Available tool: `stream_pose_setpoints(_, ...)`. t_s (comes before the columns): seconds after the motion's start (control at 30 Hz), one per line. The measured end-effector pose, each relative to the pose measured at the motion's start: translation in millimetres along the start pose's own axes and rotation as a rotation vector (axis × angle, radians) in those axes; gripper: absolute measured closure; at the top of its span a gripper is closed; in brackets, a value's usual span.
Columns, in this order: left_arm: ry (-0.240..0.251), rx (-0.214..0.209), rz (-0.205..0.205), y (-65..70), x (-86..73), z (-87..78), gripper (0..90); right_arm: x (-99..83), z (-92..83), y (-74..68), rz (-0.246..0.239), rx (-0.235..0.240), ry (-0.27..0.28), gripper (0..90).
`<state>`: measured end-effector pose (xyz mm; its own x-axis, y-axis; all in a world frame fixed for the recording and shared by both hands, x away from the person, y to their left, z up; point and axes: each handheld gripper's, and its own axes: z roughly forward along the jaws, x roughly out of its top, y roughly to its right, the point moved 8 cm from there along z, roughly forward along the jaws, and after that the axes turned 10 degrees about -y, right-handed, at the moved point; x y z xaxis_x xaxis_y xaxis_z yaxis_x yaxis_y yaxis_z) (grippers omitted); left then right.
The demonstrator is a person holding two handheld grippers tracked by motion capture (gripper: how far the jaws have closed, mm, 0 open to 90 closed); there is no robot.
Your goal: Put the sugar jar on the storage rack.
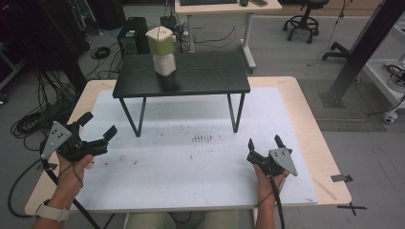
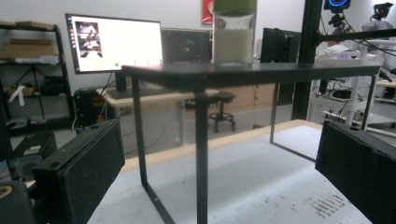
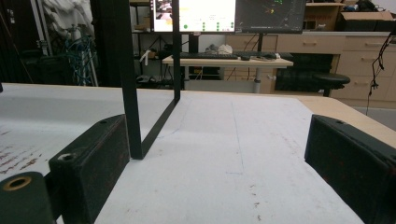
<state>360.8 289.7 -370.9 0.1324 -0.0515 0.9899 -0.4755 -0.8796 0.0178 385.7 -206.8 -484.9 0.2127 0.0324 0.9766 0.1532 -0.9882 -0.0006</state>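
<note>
Now | both grippers released | white mat (image 1: 191,162), perhaps stained | cluttered lab

Across the lower half of the frame the white mat (image 1: 191,162) lies free for passage; in the upper middle the black stand (image 1: 181,76) blocks, its legs (image 1: 136,117) leaving room underneath; a jar (image 1: 161,50) occupies its top.

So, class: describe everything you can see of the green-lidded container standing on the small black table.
The green-lidded, clear-bodied container stands upright on the small black metal-legged table, left of the tabletop's middle. Its olive-green lid looks like plastic, with a pale top face and a spout-like corner. In the left gripper view the see-through body appears filled with pale, grainy white contents. Only the tabletop touches it; both tools sit far off, near the front edge of the white mat.
</note>
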Motion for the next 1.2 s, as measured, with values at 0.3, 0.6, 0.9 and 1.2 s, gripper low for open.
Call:
stream_pose_setpoints(0.3, -0.081, 0.083, 0.025, -9.6, -43.0, 5.9, 1.8, -0.1, 0.2, -0.2, -0.003, -0.001, -0.002, 7.5)
stream_pose_setpoints(0.6, -0.128, 0.148, -0.017, -18.7, -78.3, 13.8, 1.9, -0.1, 0.3, -0.5, -0.007, 0.000, -0.003, 7.4)
stream_pose_setpoints(0.9, -0.126, 0.167, -0.044, -22.8, -94.7, 13.7, 2.7, -0.3, 0.3, -0.9, -0.008, 0.000, -0.006, 7.5)
stream_pose_setpoints(1.2, -0.086, 0.161, -0.042, -22.0, -94.1, 10.6, 2.8, -0.3, 0.2, -1.1, -0.010, -0.001, -0.005, 7.5)
